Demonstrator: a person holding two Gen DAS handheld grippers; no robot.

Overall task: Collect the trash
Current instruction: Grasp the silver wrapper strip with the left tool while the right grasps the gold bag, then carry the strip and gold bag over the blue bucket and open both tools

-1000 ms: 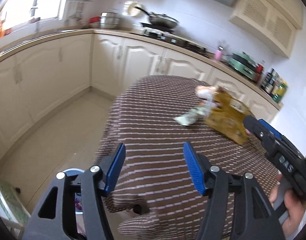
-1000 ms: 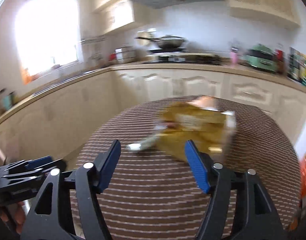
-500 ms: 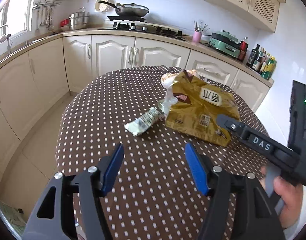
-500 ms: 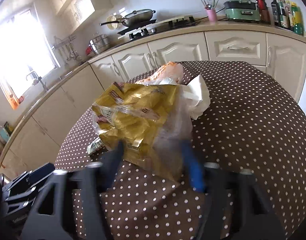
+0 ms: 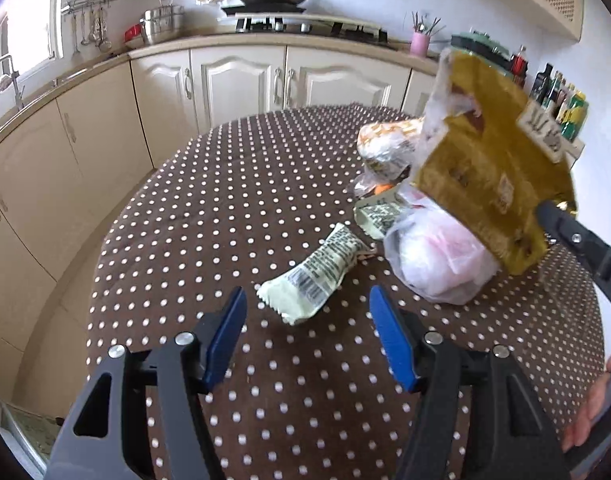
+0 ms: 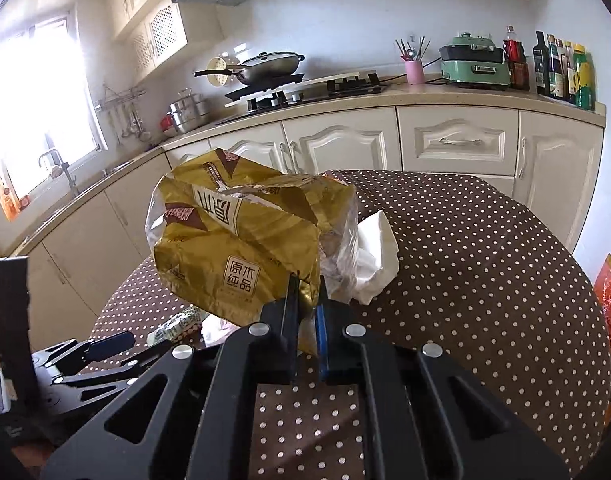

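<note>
Table point(image 5: 233, 216) covered by brown cloth with white dots. Cream cabinets point(image 6: 457, 144) run along the walls. Hob point(image 6: 305, 90) on the counter carries a lidded wok point(image 6: 271, 65). Pink cup point(image 6: 414, 71) holds utensils beside a green cooker point(image 6: 475, 62). Bottles point(image 6: 565, 70) stand at the counter's right end. Steel pots point(image 5: 161, 24) near the window.

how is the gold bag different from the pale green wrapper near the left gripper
The gold bag is pinched in the shut right gripper and lifted off the table; the pale green wrapper lies flat on it, ungripped, ahead of the open left gripper. The gold bag looks much larger and puffed open; the pale green wrapper is slim and flattened. Both are crumpled empty packaging.
</note>
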